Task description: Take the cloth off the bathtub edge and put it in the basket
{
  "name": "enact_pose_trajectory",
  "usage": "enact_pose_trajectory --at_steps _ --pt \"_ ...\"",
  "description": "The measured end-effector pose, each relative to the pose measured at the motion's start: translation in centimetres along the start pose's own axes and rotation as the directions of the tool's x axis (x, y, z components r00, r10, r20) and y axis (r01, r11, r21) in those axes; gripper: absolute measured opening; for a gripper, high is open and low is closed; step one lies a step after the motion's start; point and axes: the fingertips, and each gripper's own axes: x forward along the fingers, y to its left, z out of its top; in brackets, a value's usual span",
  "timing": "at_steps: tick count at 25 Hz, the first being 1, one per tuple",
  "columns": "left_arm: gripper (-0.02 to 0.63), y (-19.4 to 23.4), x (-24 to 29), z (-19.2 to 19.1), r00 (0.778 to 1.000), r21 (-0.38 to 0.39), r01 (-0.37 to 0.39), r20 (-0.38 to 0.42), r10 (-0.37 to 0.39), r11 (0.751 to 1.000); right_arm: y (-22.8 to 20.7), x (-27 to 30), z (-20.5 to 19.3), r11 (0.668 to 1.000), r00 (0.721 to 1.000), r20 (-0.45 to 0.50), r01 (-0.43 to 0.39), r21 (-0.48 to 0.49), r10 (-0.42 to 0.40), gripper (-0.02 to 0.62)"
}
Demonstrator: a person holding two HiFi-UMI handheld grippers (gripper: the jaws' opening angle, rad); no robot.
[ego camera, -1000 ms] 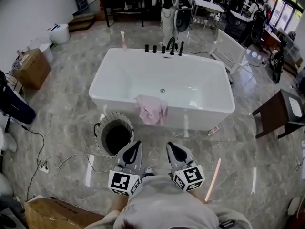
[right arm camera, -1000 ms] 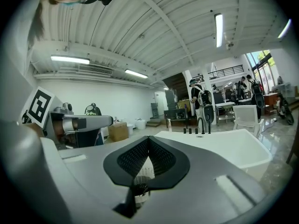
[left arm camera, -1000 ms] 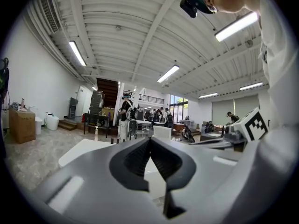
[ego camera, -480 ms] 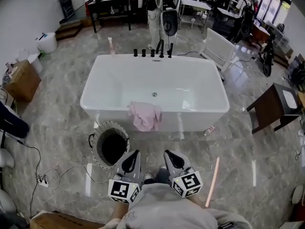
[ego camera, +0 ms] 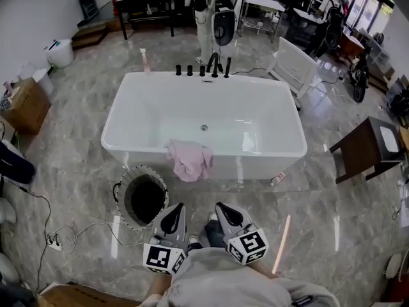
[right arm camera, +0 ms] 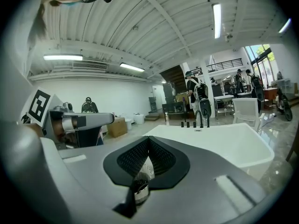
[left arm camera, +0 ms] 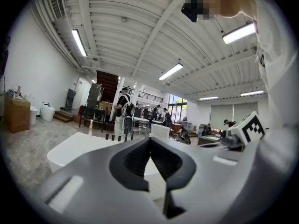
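Glossy grey marble floor [ego camera: 77, 165]. White freestanding bathtub [ego camera: 255, 165] sits mid-floor. Round basket [ego camera: 130, 177] stands just beside its front wall, towards the left end. Cardboard box [ego camera: 24, 110] far left, white bucket [ego camera: 61, 52] beyond it. Power strip [ego camera: 51, 241] with trailing cable left of the basket. Dark wooden side table [ego camera: 361, 146] well right of the bathtub.

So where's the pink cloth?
In the head view, the pink cloth hangs over the near edge of the bathtub, up and right of the basket.

A crumpled pink cloth [ego camera: 189, 159] hangs over the white bathtub's [ego camera: 268, 153] near edge; the empty round basket [ego camera: 143, 197] stands just beside it on the floor.
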Motion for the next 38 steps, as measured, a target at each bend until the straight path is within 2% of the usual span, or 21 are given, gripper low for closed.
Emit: enact_pose_trajectory --at_steps 9,20,27,34,38 --pt "0.009 0.2 7.6 1.6 0.997 0.026 -0.031 0.070 0.029 0.999 -6.9 3.4 2.5 0.998 0.999 0.026 -0.039 -0.038 0.040 -0.002" --pt "0.009 -1.2 13.8 1.6 0.993 0.029 -0.078 0.090 0.075 0.997 -14.1 4.8 3.5 0.997 0.998 0.021 -0.064 -0.042 0.065 -0.002" --pt "0.009 -0.5 15.0 1.5 0.990 0.029 -0.115 0.079 0.113 0.993 -15.9 5.8 3.9 0.998 0.998 0.028 -0.064 -0.023 0.064 -0.002" --pt "0.009 0.2 16.7 1.7 0.992 0.025 -0.107 0.063 0.105 0.994 -17.5 7.0 4.6 0.999 0.999 0.029 -0.039 -0.009 0.039 -0.002" --pt "0.009 2.1 17.8 1.7 0.994 0.011 -0.095 0.052 0.094 0.995 -17.9 9.1 4.7 1.000 1.000 0.015 -0.019 0.006 0.019 -0.002"
